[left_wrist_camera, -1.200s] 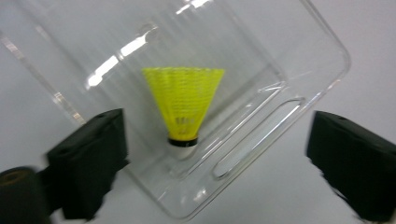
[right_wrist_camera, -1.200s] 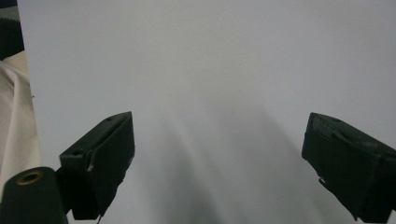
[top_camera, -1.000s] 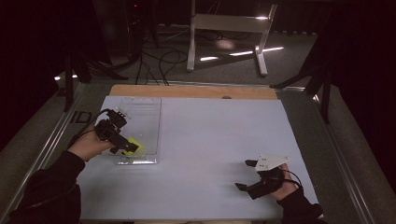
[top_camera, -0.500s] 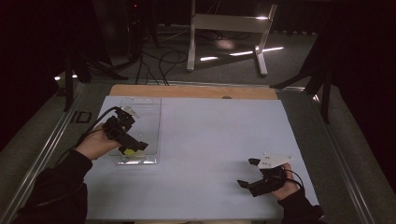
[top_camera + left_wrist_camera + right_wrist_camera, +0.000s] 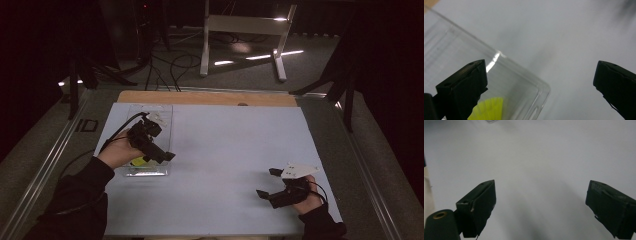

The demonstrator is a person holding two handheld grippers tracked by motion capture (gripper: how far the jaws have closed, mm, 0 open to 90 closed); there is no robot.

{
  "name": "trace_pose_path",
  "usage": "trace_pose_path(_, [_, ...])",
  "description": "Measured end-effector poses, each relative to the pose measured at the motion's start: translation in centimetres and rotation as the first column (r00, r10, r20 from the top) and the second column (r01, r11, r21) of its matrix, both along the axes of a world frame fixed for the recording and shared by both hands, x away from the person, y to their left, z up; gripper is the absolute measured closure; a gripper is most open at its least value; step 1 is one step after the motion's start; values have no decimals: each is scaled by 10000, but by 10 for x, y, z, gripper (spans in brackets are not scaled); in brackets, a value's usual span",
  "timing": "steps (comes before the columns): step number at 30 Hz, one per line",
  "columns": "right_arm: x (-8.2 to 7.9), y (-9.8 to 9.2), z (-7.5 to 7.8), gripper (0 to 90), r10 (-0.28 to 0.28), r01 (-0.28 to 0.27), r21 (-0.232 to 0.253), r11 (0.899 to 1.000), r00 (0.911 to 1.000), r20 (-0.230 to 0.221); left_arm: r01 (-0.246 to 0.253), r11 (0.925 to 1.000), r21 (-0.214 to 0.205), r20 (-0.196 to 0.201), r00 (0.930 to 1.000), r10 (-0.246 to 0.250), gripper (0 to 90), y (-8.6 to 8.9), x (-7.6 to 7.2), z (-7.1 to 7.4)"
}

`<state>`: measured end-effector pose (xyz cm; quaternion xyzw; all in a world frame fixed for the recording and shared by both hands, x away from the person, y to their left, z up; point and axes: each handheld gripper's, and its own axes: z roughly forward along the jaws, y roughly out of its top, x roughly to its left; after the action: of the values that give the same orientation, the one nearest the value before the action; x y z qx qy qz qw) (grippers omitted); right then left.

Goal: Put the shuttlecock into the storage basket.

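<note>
Two grippers are seen | right gripper (image 5: 267,184) is held released low over the near counter (image 5: 225,150), grasping nothing | left gripper (image 5: 161,155) is spread wide above a clear tray's (image 5: 165,112) near corner | yellow piece (image 5: 489,110) lies inside that tray

In the left gripper view the yellow item (image 5: 489,110) inside the clear tray (image 5: 524,82) is cut off by the bottom edge at 6 o'clock and partly covered by the black jaw at 8 o'clock; its kind cannot be told; the tray runs out of frame toward 9 o'clock. In the high view the left gripper (image 5: 161,156) hides most of that item; the white piece (image 5: 159,119) at the tray's 12 o'clock end is too small to identify.
</note>
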<state>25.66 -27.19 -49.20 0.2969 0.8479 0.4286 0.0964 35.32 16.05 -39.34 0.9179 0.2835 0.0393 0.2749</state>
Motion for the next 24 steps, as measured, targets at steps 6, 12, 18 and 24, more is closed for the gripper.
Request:
trace_pose_path(6, [0, 0, 0, 97, -75, 75, 8, 10000, 10000, -13, 650, 9967, -490, 166, 9978, -643, 2, -19, -1, 2])
trace_pose_path(12, [0, 0, 0, 97, -160, 160, -33, 9999, 9999, 15, 1230, 9895, -756, 332, 9921, -1208, 2, -35, -5, 0])
trace_pose_path(18, [0, 1, 0, 97, -151, 151, -48, 9999, 9999, 24, 1703, 9792, -1106, 465, 9850, -1661, 3, -52, -12, -8])
trace_pose_path(24, [0, 1, 1, 97, -132, 132, -80, 9999, 9999, 67, 2122, 9706, -1132, 600, 9766, -2065, 3, -67, -21, -16])
